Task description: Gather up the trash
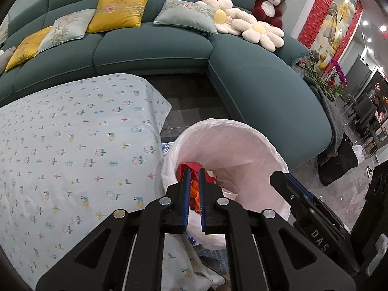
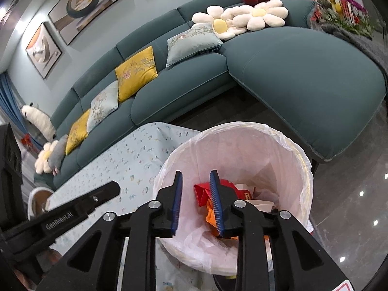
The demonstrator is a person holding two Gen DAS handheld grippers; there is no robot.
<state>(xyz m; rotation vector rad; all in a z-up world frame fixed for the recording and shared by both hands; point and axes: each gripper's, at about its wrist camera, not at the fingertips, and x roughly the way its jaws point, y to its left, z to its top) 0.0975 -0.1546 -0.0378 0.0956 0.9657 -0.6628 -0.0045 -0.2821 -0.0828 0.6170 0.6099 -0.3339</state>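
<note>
A round bin lined with a white plastic bag [image 1: 242,145] [image 2: 278,150] stands on the floor beside the table. Inside lie red and orange wrappers [image 2: 202,194] and white paper scraps [image 2: 262,203]. My left gripper [image 1: 194,169] hovers over the bin's near rim, its jaws a narrow gap apart with nothing between them; red and orange trash [image 1: 194,189] shows through the gap, down in the bin. My right gripper [image 2: 196,174] is open and empty above the bin. Each gripper shows at the edge of the other's view.
A table under a pale floral cloth [image 1: 72,150] [image 2: 135,160] is left of the bin. A teal sectional sofa [image 1: 266,92] [image 2: 303,77] with cushions and plush toys lies behind. Grey tiled floor [image 2: 351,194] is to the right.
</note>
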